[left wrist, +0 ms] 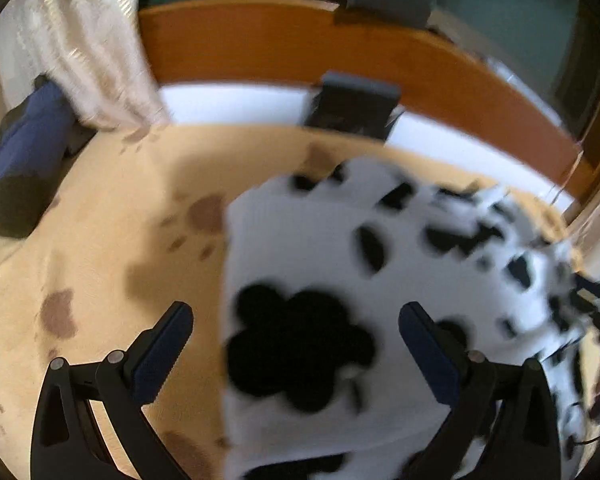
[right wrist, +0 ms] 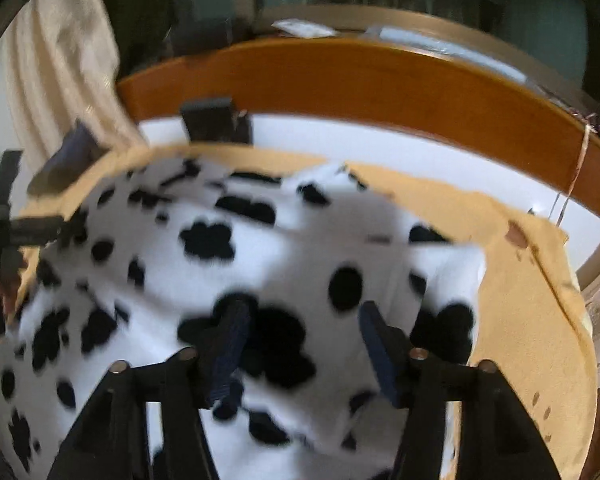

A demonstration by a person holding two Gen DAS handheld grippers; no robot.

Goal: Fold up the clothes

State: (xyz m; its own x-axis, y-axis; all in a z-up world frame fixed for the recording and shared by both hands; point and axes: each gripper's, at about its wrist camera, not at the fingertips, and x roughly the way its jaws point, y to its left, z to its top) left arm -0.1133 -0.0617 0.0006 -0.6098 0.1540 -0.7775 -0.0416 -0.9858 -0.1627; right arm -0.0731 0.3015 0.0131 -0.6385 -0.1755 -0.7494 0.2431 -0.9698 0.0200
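A white fleece garment with black blotches lies spread on a tan blanket. My left gripper hovers over the garment's straight left edge with its jaws wide apart and nothing pinched. One finger is over the blanket, the other over the fleece. In the right wrist view the same garment fills the middle, with a folded corner at the right. My right gripper hangs above a large black blotch, open, and the cloth lies loose below its blue pads. Both views are blurred.
An orange wooden board runs along the far side behind a strip of white sheet. A dark boxy object stands on that sheet. A cream curtain and a blue cushion are at the left.
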